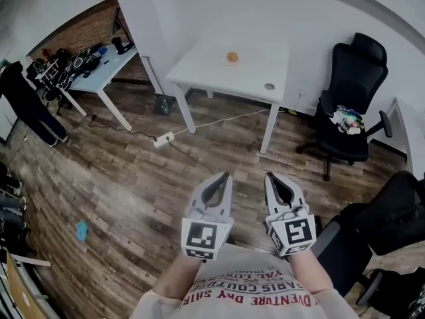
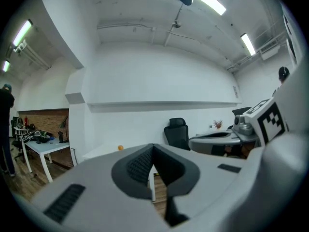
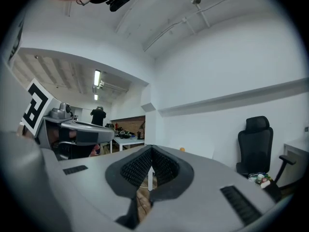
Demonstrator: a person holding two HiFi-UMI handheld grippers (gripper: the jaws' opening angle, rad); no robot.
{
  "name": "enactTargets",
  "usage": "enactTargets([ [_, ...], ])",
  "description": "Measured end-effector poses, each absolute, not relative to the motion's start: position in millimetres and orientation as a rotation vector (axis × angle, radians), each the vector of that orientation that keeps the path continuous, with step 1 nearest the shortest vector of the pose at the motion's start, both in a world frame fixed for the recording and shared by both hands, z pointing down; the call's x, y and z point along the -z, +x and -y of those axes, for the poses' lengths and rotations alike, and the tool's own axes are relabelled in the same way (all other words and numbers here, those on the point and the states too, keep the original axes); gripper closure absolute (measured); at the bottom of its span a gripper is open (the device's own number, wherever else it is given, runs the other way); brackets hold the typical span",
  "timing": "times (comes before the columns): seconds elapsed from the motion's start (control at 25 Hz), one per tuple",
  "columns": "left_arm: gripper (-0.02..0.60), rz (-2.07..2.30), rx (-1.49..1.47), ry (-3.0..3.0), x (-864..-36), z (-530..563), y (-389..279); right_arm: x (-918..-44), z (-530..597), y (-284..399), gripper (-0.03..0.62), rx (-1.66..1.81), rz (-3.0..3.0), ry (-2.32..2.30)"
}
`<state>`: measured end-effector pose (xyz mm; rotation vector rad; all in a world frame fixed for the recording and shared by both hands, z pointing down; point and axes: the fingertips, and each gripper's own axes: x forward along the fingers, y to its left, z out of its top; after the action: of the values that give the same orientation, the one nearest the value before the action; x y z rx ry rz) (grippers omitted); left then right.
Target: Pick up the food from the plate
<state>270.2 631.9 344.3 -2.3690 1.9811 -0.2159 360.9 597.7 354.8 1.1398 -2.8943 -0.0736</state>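
A small orange piece of food (image 1: 232,56) lies on the white table (image 1: 199,68) far across the room; I cannot make out a plate under it. It also shows as a tiny orange dot (image 2: 120,148) in the left gripper view and as another orange dot (image 3: 182,149) in the right gripper view. My left gripper (image 1: 226,176) and right gripper (image 1: 268,176) are held side by side close to my chest, over the wooden floor and well short of the table. Both are shut with nothing between the jaws, as the left gripper (image 2: 153,146) and right gripper (image 3: 152,148) show in their own views.
A black office chair (image 1: 352,85) with small items on its seat stands right of the table, and another dark chair (image 1: 392,218) is near my right. A cluttered desk (image 1: 99,68) and a person (image 1: 26,105) are at the left. A power strip (image 1: 163,139) and cable lie on the floor.
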Motion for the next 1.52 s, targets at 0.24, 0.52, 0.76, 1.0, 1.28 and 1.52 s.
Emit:
enactTargets([
  [0.24,0.574,-2.013,0.18,-2.378,-353.3,-591.0,234.3,-367.1,-562.0,333.9,0.582,0.06,2.876,1.094],
  [0.52,0.574,-1.97,0.144,-2.437,-351.3,-515.2,172.1,-365.6,-485.6,268.7,0.582,0.001,2.828,1.15],
  [0.76,0.574,-1.932,0.098,-2.506,-333.7,-434.5,89.5,-347.7,-407.6,193.9,0.582,-0.012,2.806,1.211],
  [1.0,0.574,-1.861,0.107,-2.534,-323.8,-364.6,22.4,-349.7,-339.2,136.5,0.582,-0.057,2.75,1.304],
  [1.28,0.574,-1.862,0.106,-2.623,-343.8,-312.3,-18.3,-355.3,-281.6,109.0,0.58,-0.108,2.704,1.384],
  [1.52,0.574,-1.893,0.111,-2.616,-359.6,-275.5,-41.2,-367.0,-237.7,86.4,0.582,-0.101,2.712,1.347],
])
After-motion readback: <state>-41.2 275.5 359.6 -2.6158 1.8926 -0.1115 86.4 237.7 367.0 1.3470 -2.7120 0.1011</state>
